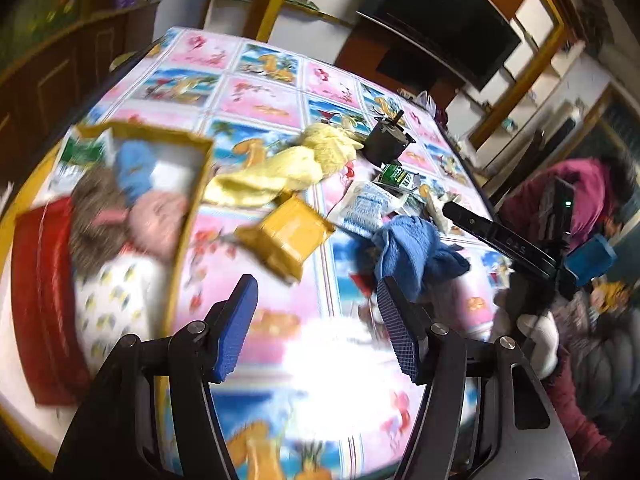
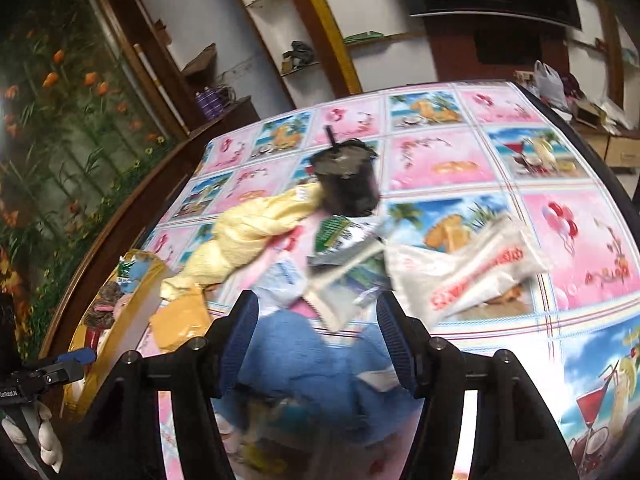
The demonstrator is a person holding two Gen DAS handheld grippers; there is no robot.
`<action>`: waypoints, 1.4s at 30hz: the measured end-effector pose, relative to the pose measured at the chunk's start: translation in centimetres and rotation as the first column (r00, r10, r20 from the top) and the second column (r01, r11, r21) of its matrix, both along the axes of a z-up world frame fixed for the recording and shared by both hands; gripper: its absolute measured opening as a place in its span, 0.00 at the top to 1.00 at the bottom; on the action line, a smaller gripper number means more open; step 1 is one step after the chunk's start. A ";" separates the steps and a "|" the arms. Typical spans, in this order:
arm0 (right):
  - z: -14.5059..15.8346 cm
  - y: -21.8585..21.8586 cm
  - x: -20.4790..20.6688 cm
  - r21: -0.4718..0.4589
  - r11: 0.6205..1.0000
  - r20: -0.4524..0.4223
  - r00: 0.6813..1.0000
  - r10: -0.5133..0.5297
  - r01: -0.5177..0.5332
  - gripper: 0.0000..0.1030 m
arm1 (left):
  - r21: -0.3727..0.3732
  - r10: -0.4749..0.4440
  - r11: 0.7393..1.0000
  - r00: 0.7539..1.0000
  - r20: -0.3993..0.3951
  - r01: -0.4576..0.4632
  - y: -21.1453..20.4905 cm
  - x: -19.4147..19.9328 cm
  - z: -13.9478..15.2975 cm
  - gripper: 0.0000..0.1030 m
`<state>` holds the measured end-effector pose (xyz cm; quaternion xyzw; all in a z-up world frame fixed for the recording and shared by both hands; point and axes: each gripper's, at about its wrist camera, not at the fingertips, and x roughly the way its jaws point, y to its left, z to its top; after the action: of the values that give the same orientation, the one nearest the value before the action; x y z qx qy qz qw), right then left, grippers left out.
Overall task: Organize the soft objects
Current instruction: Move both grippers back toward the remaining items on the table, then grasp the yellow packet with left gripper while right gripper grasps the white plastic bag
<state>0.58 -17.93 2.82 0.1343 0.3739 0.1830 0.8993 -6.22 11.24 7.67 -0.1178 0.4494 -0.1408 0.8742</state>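
Our left gripper (image 1: pixel 318 322) hangs spread and empty above the tablecloth (image 1: pixel 264 104). Our right gripper (image 2: pixel 316 338), jaws parted, straddles the blue cloth (image 2: pixel 304 356) without clamping it.

My surface (image 2: pixel 460 168) wears a pink picture cloth; on it lie a yellow cloth (image 2: pixel 256 236), blue cloth (image 1: pixel 412 252), black motor (image 2: pixel 346 184), packets (image 2: pixel 460 276) and a box (image 1: pixel 200 152).

Left gripper (image 1: pixel 318 326) with black linkage arms, silver screws, blue textured pads (image 1: pixel 236 328), right gripper (image 2: pixel 316 344) alike, white glove (image 1: pixel 538 340), maroon sleeve (image 1: pixel 576 396)
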 end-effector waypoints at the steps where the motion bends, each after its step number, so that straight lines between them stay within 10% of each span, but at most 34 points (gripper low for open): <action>1: -0.5 -0.6 0.0 0.020 1.000 -0.001 1.000 -0.009 0.009 0.40 | 0.051 0.007 0.999 1.000 0.000 -0.007 -0.9 1.2 -0.2 0.40; 8: -1.0 -2.8 0.2 0.115 0.993 -0.008 1.000 -0.003 0.004 0.40 | 0.286 0.088 0.956 0.994 -0.069 -0.065 -3.8 8.1 -5.0 0.40; 21: -1.0 -2.5 -0.3 0.137 0.990 -0.007 0.999 0.033 -0.032 0.40 | 0.177 -0.052 0.982 0.994 -0.094 0.069 -4.6 0.5 -4.9 0.54; 32: -1.0 -2.6 -0.5 0.125 0.992 0.009 1.000 0.020 -0.021 0.40 | 0.371 -0.053 0.927 0.998 -0.036 0.063 -7.4 2.5 -7.2 0.35; 34: -0.8 -2.6 -0.7 0.125 0.992 0.022 0.999 0.023 -0.026 0.40 | 0.334 -0.060 0.940 0.997 -0.045 0.071 -7.3 2.3 -7.1 0.55; 42: 0.6 -8.0 -0.4 0.144 0.978 0.044 0.987 -0.157 0.150 0.40 | 0.156 -0.024 0.987 1.000 -0.001 0.024 -3.9 -0.4 -4.1 0.57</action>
<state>0.18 -25.92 3.42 0.2205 0.3238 0.1425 0.9090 -6.66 7.37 3.60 -0.0434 0.4599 -0.1159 0.8793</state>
